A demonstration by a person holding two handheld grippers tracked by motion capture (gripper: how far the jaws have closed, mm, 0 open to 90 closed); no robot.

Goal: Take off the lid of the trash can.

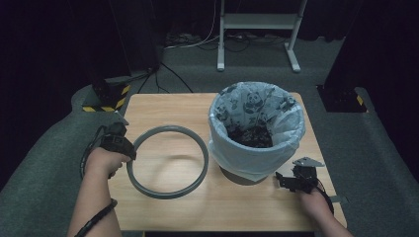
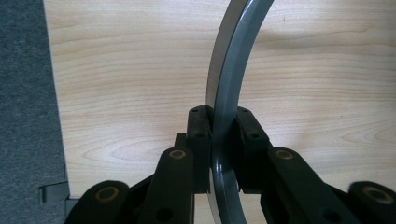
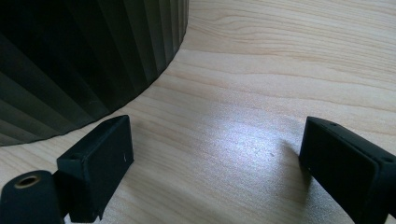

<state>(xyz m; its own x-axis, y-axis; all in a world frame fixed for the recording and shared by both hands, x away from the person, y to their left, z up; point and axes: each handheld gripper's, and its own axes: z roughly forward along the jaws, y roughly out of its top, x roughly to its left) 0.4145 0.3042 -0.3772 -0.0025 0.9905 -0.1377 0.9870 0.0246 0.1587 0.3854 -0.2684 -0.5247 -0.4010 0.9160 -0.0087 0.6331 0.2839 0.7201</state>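
Note:
A grey plastic ring (image 1: 168,161) hangs low over the left half of the wooden table (image 1: 163,106), and whether it touches the top I cannot tell. My left gripper (image 1: 129,152) is shut on the ring's left rim. In the left gripper view the grey ring (image 2: 236,60) runs up from between the pads (image 2: 200,126), which press on it from both sides. A dark ribbed bin with a panda-print bag (image 1: 257,123) stands at the right. My right gripper (image 1: 282,180) rests open beside the bin's base (image 3: 84,56), with nothing between its fingers (image 3: 100,158).
Dark scraps lie inside the bagged bin. Grey carpet (image 1: 375,148) surrounds the table. A white metal stand (image 1: 257,22) and cables are on the floor behind it. The table's left edge (image 2: 53,93) runs close to my left gripper.

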